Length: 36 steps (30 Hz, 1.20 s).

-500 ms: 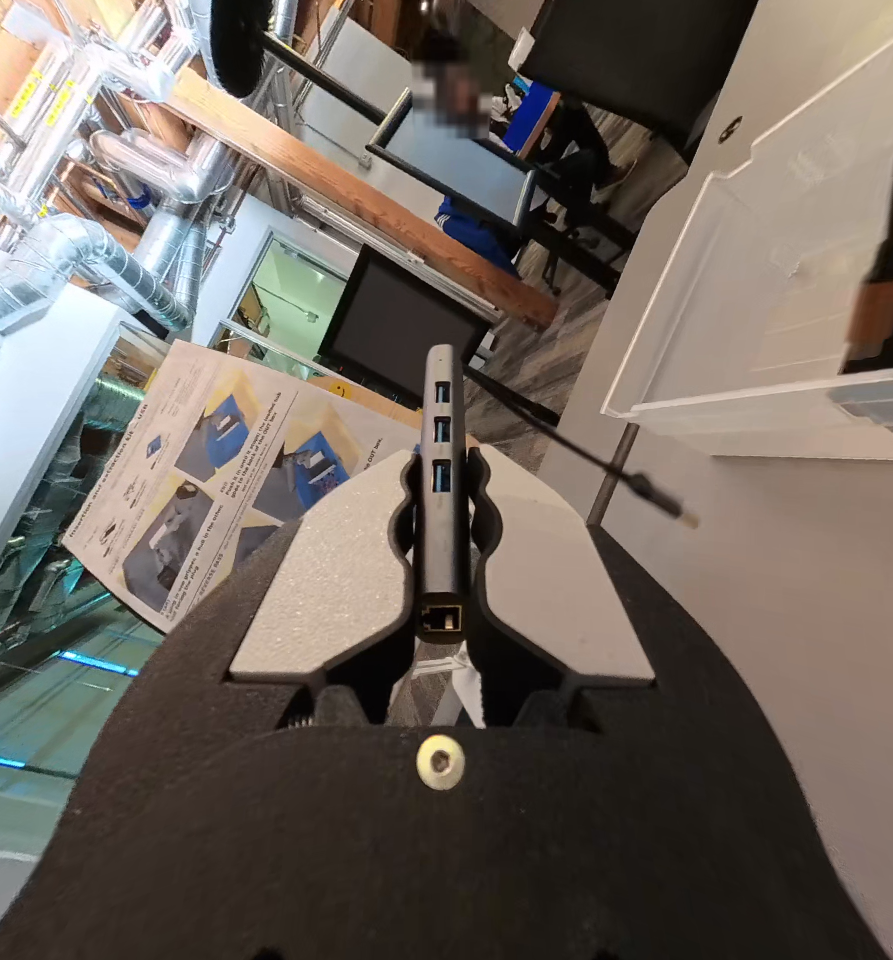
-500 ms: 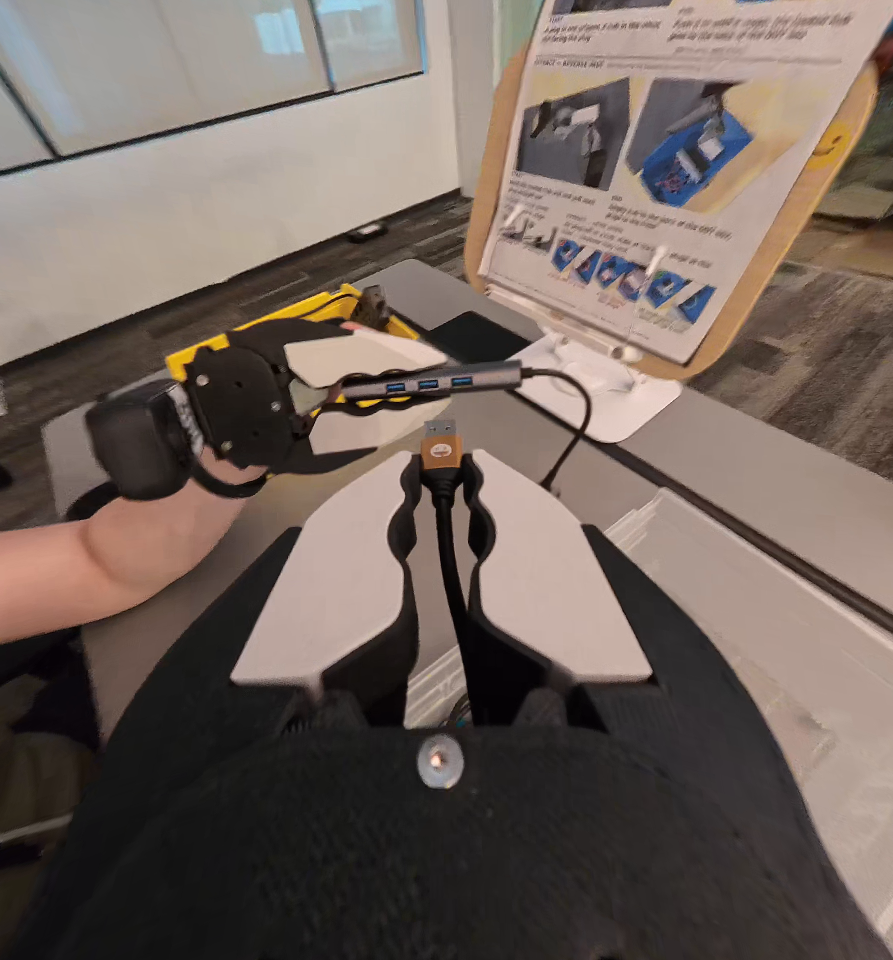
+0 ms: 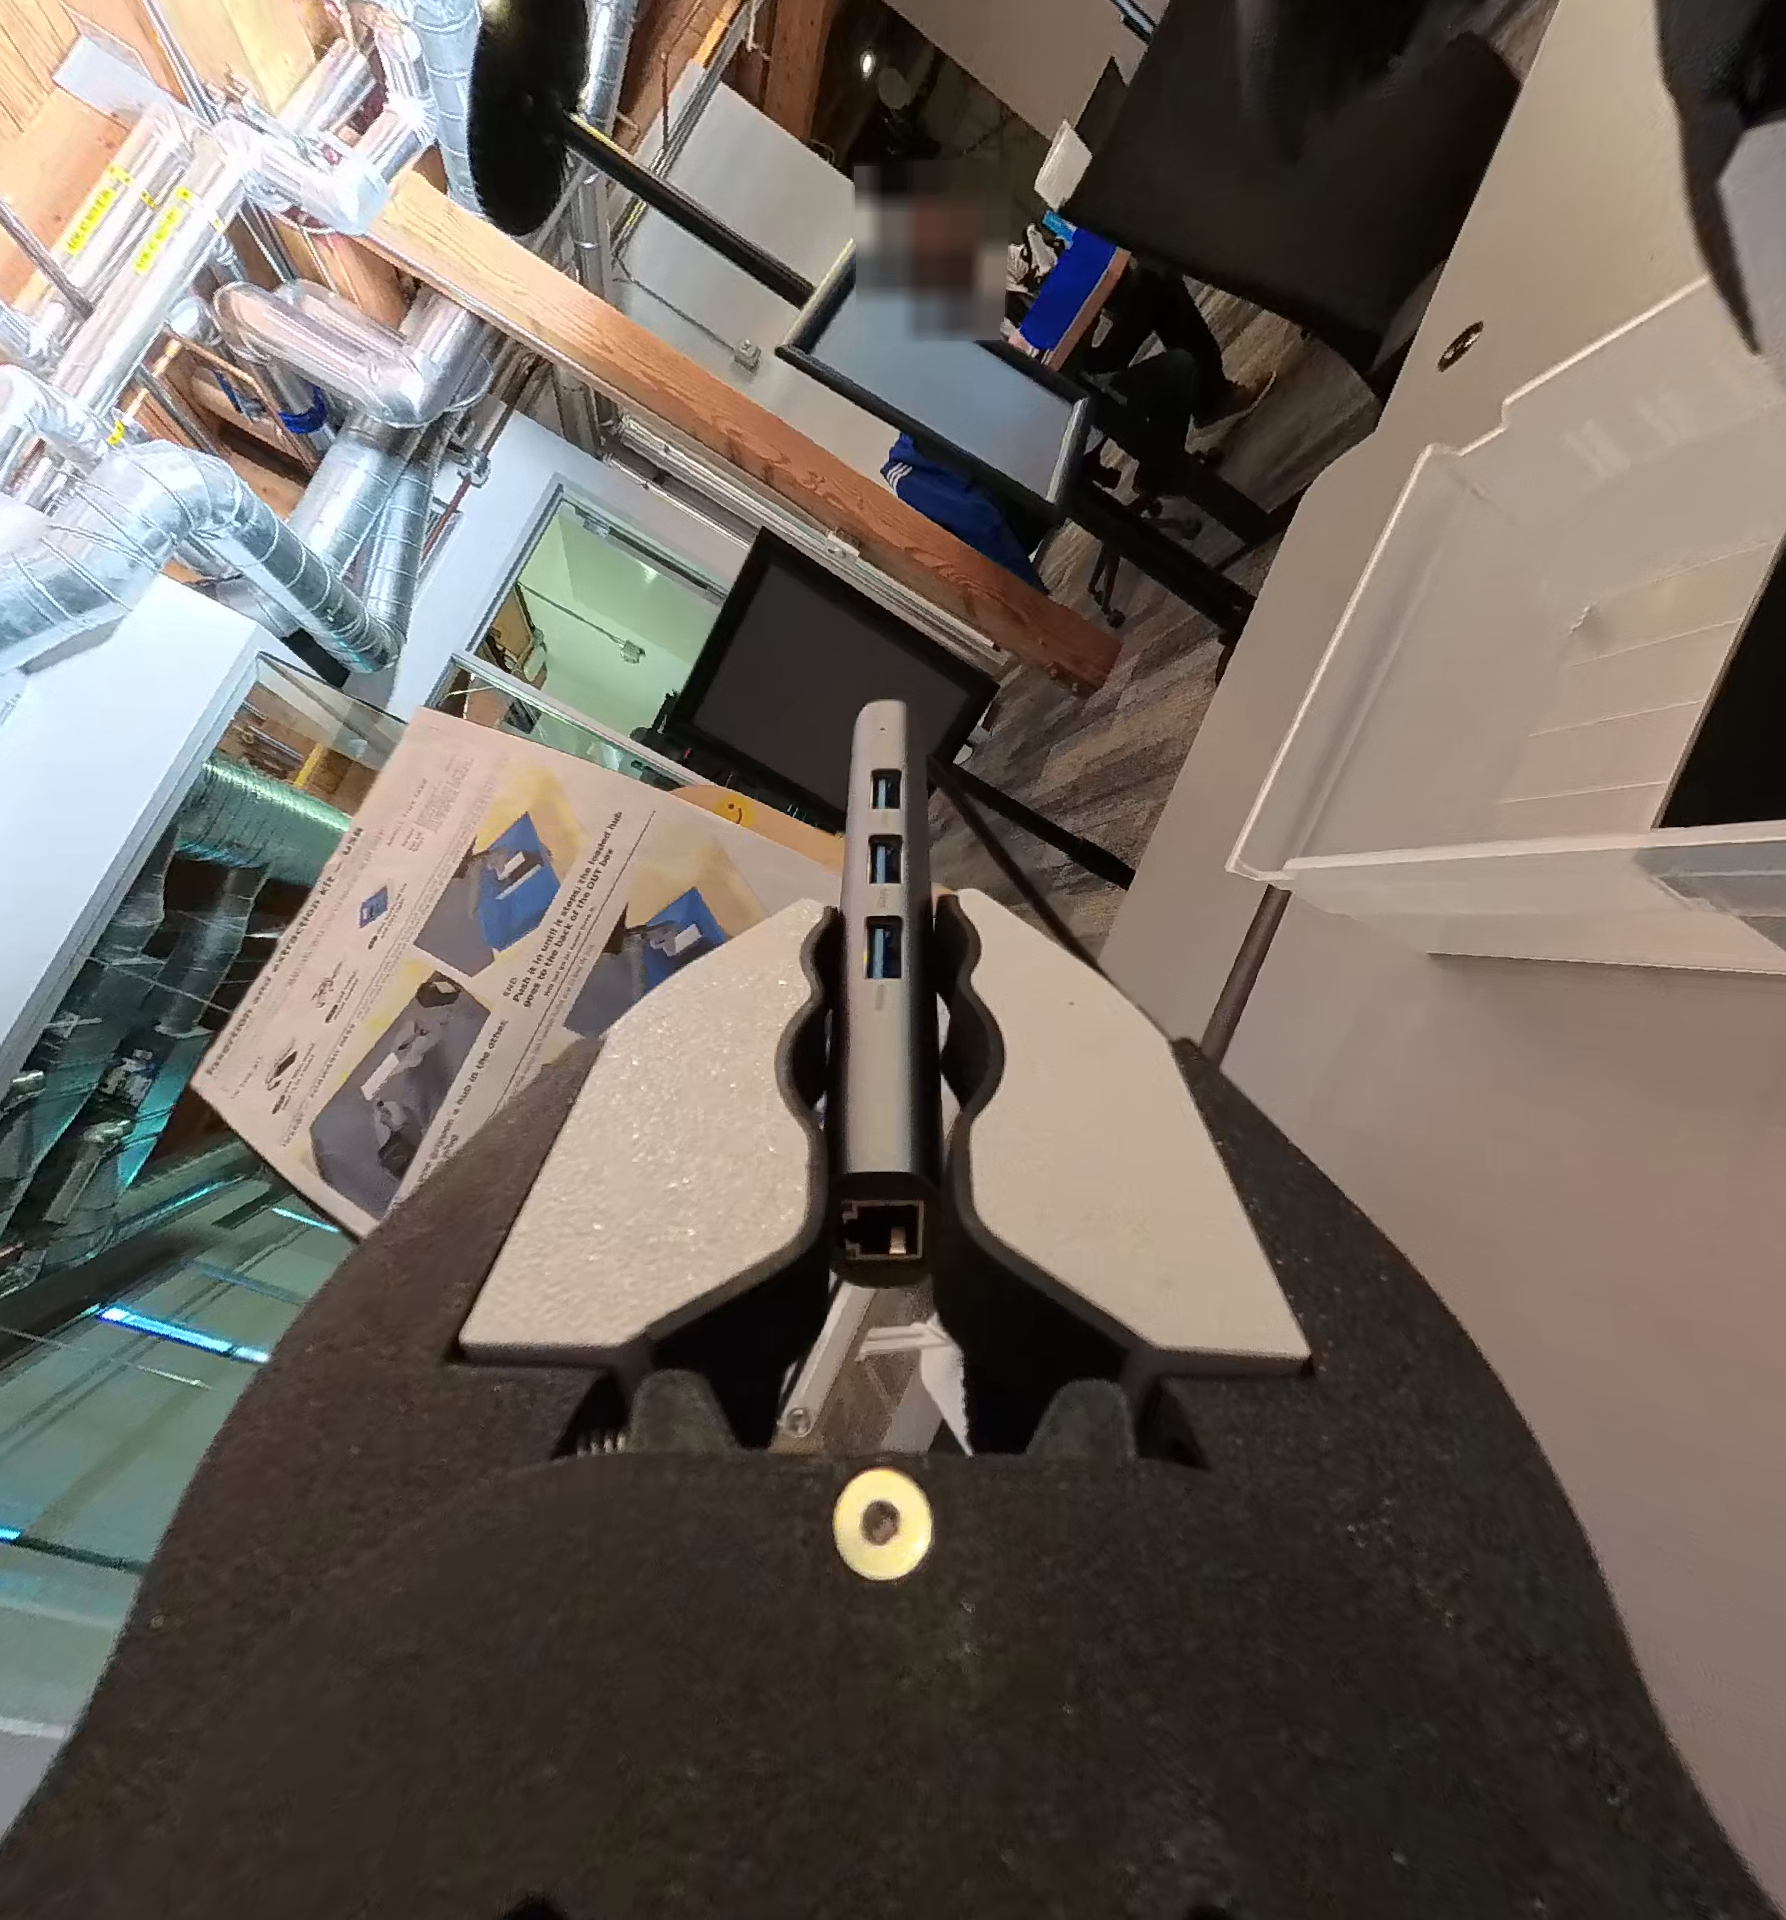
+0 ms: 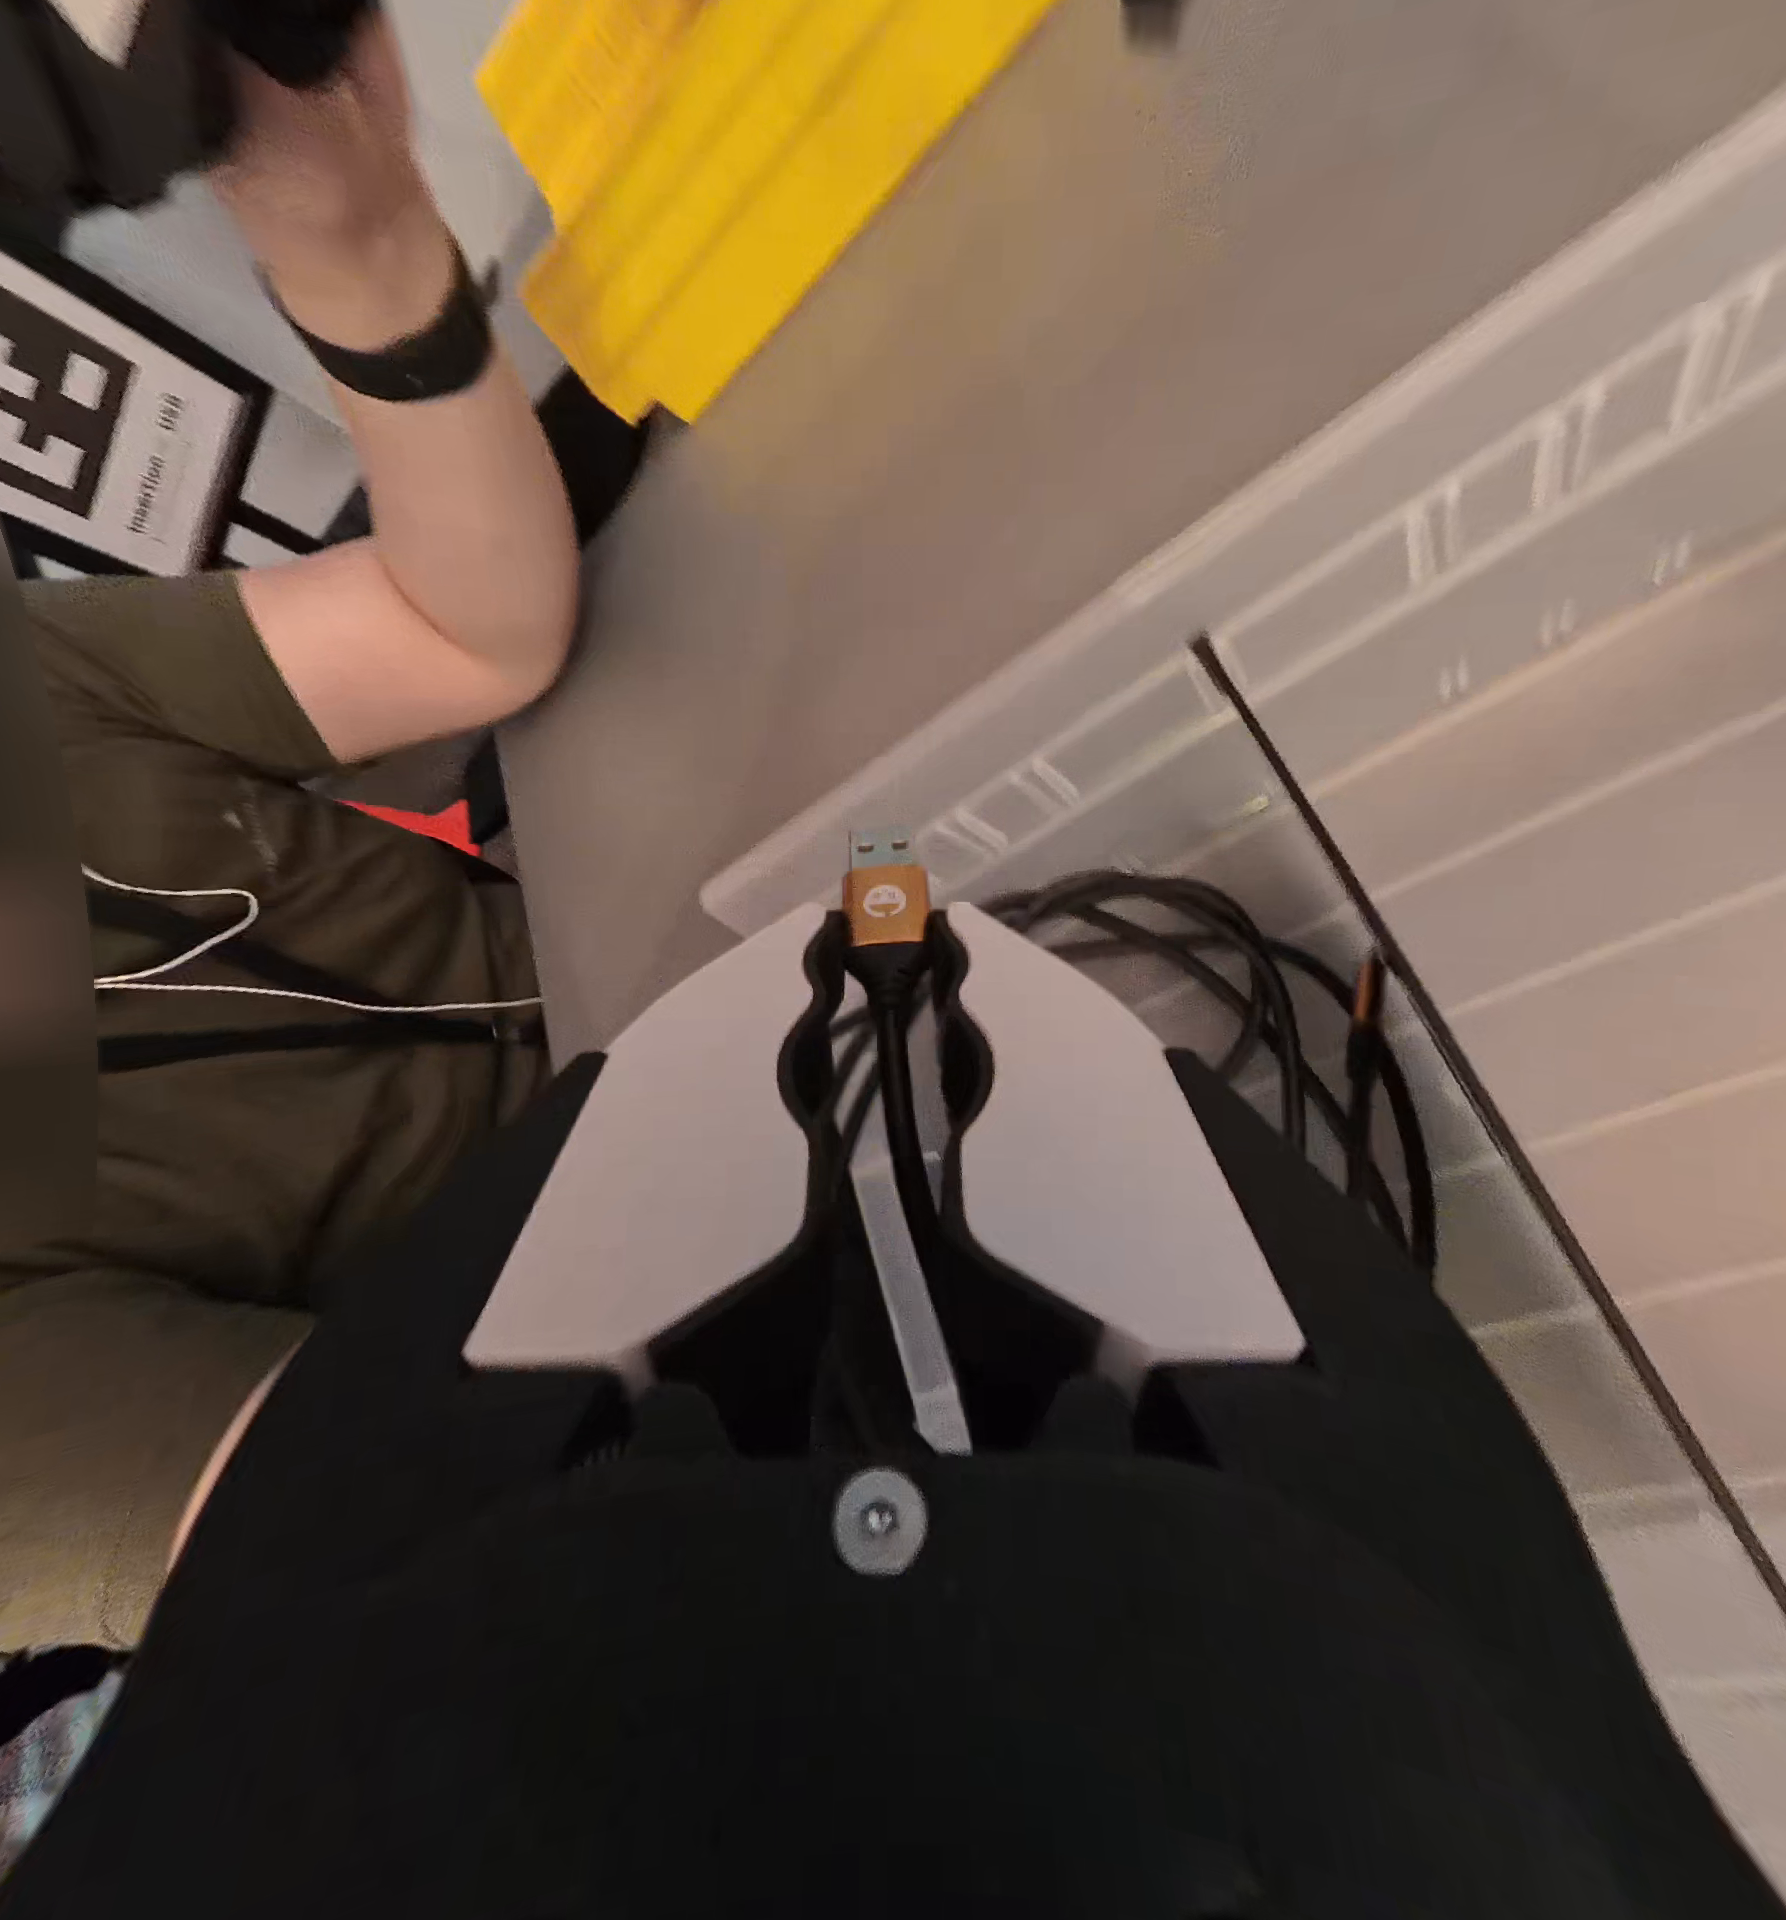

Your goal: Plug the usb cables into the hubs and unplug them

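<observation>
Hub in your left gripper, plug in your right.
Your left gripper clamps the grey hub, lifted beside the clear tray. Your right gripper pinches the orange-collared USB plug over that tray's coiled cables.

The left gripper is clamped on a grey USB hub. The right gripper pinches a USB cable behind its orange plug, tilted over the clear tray.
</observation>
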Available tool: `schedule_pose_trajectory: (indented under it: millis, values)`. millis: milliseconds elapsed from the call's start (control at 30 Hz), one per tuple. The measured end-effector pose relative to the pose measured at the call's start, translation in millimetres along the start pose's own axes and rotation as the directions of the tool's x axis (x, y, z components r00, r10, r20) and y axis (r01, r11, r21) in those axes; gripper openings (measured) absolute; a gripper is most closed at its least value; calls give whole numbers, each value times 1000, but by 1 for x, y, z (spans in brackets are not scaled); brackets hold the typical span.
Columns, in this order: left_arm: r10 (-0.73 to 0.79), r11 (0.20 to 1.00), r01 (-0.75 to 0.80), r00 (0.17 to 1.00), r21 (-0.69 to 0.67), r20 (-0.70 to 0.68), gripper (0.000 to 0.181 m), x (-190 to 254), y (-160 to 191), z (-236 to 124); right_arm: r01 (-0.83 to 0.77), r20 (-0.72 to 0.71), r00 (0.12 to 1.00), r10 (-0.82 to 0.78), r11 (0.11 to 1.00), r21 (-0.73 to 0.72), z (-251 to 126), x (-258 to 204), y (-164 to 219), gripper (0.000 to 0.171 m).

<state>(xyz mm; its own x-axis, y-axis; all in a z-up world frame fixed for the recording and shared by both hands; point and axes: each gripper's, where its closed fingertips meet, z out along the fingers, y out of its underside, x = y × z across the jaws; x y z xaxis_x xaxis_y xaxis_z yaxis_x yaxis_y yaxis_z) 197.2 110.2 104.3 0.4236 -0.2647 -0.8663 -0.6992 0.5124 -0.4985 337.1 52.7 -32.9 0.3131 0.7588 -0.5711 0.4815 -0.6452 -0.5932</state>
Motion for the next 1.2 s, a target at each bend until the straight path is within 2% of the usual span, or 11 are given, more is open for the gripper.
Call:
schedule_pose_trajectory:
  millis: [100,233,300,367,433,500,567,667,800,1033,1200]
  values:
    - [4,1000,-4,1000,-7,7,17,-4,-1,-3,-34,-11,999,34,999,16,-7,5,4,24]
    - [-5,1000,5,1000,-12,-11,17,-4,-2,-6,16,-51,999,-8,987,159,-34,-2,-11,29]
    - [-3,1000,3,1000,-3,-27,16,-1,-4,-7,122,-165,983,-78,953,276,-55,-5,-32,31]
    - [-13,1000,14,997,16,-80,17,5,-7,-8,336,-323,921,-216,861,382,-74,-22,-65,35]
    - [-21,999,26,994,43,-106,17,8,-12,-10,582,-522,777,-352,718,382,-82,-45,-95,45]
    - [-6,997,17,991,82,-130,17,10,-18,-14,767,-644,591,-486,585,262,-70,-73,-112,48]
    - [7,992,14,986,126,-164,17,15,-25,-19,888,-702,386,-598,448,106,-46,-97,-122,44]
    - [12,991,13,983,133,-185,17,19,-27,-21,949,-719,116,-686,290,-124,-11,-114,-127,31]
    - [58,991,-29,972,131,-227,16,27,-28,-24,909,-723,-113,-681,224,-353,5,-109,-134,34]
    - [104,987,-62,951,151,-291,17,41,-34,-29,895,-683,-119,-720,221,-388,20,-95,-132,32]
    - [117,986,-69,939,154,-324,17,50,-35,-27,877,-656,-124,-745,227,-424,24,-88,-129,20]
